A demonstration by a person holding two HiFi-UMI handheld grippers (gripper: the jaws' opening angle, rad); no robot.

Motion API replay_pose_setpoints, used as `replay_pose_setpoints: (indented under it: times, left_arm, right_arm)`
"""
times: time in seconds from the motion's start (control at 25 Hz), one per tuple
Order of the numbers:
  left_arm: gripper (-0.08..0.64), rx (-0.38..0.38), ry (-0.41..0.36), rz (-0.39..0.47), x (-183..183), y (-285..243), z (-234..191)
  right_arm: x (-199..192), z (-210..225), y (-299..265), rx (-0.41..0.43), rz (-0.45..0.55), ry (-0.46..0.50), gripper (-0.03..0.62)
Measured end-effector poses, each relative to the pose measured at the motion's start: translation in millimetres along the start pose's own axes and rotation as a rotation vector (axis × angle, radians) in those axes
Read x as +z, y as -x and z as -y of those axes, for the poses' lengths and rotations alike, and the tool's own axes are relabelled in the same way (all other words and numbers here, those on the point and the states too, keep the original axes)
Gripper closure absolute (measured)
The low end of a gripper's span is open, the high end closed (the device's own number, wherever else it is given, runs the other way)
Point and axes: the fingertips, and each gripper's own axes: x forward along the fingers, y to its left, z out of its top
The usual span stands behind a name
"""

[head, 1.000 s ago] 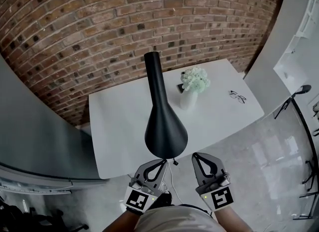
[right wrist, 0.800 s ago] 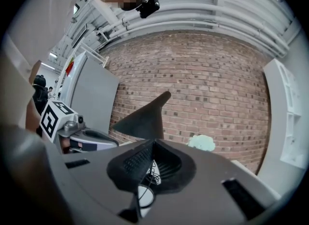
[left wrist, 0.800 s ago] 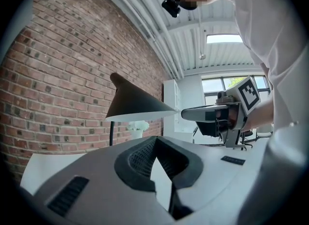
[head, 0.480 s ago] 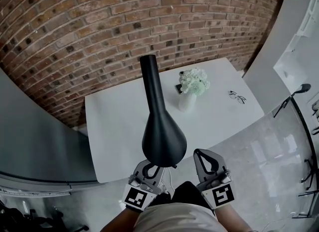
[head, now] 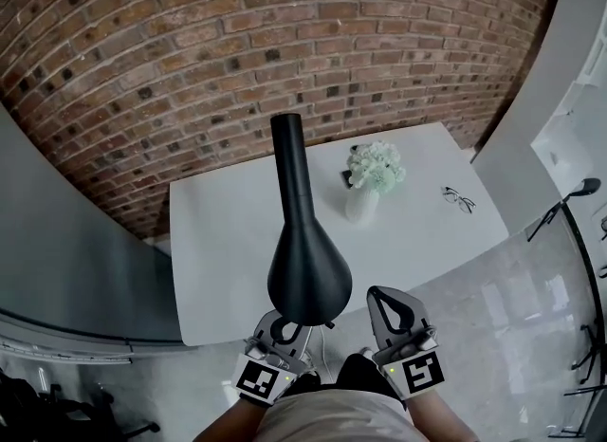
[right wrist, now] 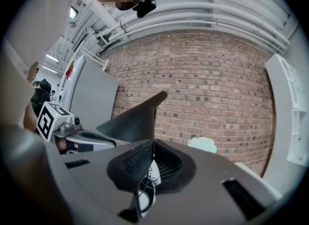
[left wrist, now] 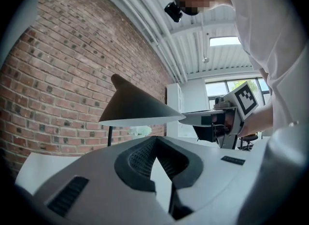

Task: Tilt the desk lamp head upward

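Behind the far side of the white rectangular table (head: 228,241) rose the red brick wall (head: 237,42). The black desk lamp with its cone-shaped head (head: 305,269) hung over the table's near edge, its narrow neck running back over the table top and its open mouth facing down. You held your left gripper (left wrist: 155,141) just off the table's near edge beneath the head's rim, jaws together on nothing. I could not tell whether it touched the rim. Your right gripper (right wrist: 153,142) sat beside it off the same edge, jaws likewise closed and empty. On the table's far right part stood a small white vase (head: 361,205) of pale flowers (head: 376,167). Dark-framed glasses (head: 458,199) lay near the table's right edge.
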Motion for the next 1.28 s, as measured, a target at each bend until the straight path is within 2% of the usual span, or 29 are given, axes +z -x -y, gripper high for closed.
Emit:
replay_pose_setpoints:
  times: [0.2, 0.48, 0.88, 1.28]
  left_arm:
    - [0.552, 0.115, 0.008, 0.02, 6.4, -3.0, -10.2]
    - [0.552, 0.201, -0.001, 0.037, 12.3, -8.7, -10.0]
    - [0.552, 0.255, -0.016, 0.055, 17.5, -5.8, -14.5]
    - [0.552, 0.256, 0.024, 0.061, 19.5, -15.1, -16.0]
  right_arm:
    - [9.8, 1.5, -3.6, 0.093, 0.027, 0.009, 0.575]
    - [12.6, 16.9, -2.2, 0.153, 0.031, 0.023, 0.575]
    - [19.2, 13.0, -7.9, 0.193, 0.047, 0.026, 0.575]
    - [21.9, 20.7, -5.3, 0.21, 0.009, 0.047, 0.575]
